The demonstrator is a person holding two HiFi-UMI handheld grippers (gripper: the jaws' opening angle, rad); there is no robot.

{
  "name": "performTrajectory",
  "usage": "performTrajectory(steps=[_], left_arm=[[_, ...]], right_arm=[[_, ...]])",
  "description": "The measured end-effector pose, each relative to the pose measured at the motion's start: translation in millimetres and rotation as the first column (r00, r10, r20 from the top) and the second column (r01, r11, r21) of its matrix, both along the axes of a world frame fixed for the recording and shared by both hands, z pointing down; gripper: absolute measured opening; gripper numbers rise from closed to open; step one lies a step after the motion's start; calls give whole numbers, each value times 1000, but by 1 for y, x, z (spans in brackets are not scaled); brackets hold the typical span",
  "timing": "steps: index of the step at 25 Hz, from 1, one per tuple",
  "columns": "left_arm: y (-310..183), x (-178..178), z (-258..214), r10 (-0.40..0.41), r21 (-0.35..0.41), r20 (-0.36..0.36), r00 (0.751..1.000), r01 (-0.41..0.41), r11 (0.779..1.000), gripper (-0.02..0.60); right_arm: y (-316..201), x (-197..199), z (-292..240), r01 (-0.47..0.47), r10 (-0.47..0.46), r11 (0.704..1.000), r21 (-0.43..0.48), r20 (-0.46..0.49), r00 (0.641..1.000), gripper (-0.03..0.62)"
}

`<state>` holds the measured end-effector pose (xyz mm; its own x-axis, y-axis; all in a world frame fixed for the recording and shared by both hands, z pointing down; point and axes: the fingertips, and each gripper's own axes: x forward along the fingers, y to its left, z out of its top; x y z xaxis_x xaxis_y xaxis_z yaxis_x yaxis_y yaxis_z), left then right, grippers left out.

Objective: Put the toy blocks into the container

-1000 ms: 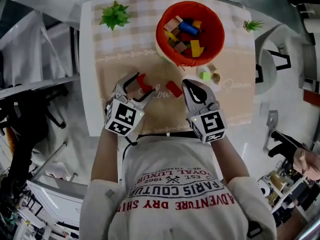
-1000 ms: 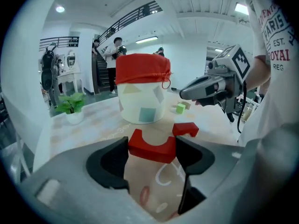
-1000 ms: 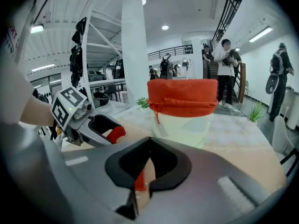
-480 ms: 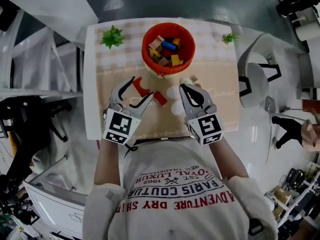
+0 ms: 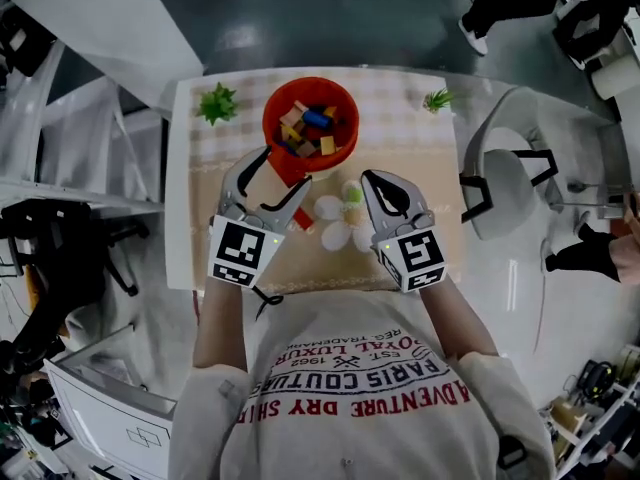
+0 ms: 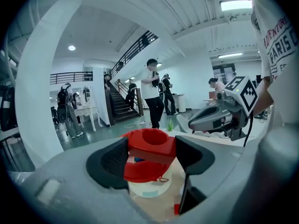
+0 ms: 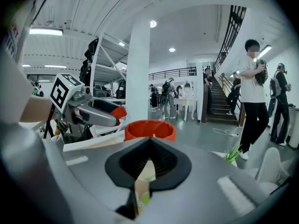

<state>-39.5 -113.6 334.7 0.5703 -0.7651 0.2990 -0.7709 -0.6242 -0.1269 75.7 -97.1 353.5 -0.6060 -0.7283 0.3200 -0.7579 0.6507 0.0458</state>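
Observation:
My left gripper is shut on a red toy block with a round hole. It holds the block in the air just short of the near rim of the orange-red container. Several coloured blocks lie inside the container. My right gripper hangs beside it over the mat, jaws shut with nothing between them. The container stands ahead of the right gripper. One more red block and a green block lie on the mat.
The beige mat covers a white table. Small green toy plants stand at the table's far corners. A white chair is just right of the table. People stand and walk in the hall beyond.
Both grippers have moved toward the container, the left one carrying the red block up from the mat to the near rim. The head camera has pulled back.

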Motion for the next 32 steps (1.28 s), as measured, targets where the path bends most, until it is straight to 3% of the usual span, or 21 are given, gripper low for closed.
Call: performTrajectory(steps=[6, 14, 17, 20, 24, 32], left_arm=[[-36, 27, -1, -4, -6, 12, 1000, 4, 1000, 325], [-67, 39, 36, -58, -140, 81, 995, 69, 988, 325], [-72, 40, 43, -83, -142, 102, 991, 97, 985, 327], [-75, 38, 40, -138, -128, 78, 987, 147, 981, 337], [-67, 36, 31, -164, -116, 31, 986, 167, 979, 394], [-21, 19, 23, -181, -81, -22, 983, 178, 981, 396]], right_arm=[[-21, 23, -3, -4, 4, 1000, -1, 15, 1000, 2], [-42, 42, 12, -6, 8, 998, -64, 39, 999, 2], [-46, 44, 16, 0, 3, 997, -75, 48, 999, 2], [-47, 45, 16, 10, -6, 997, -77, 53, 999, 2], [-41, 44, 12, 23, -19, 997, -74, 57, 998, 2], [-18, 35, 14, 58, -56, 997, -59, 36, 998, 2]])
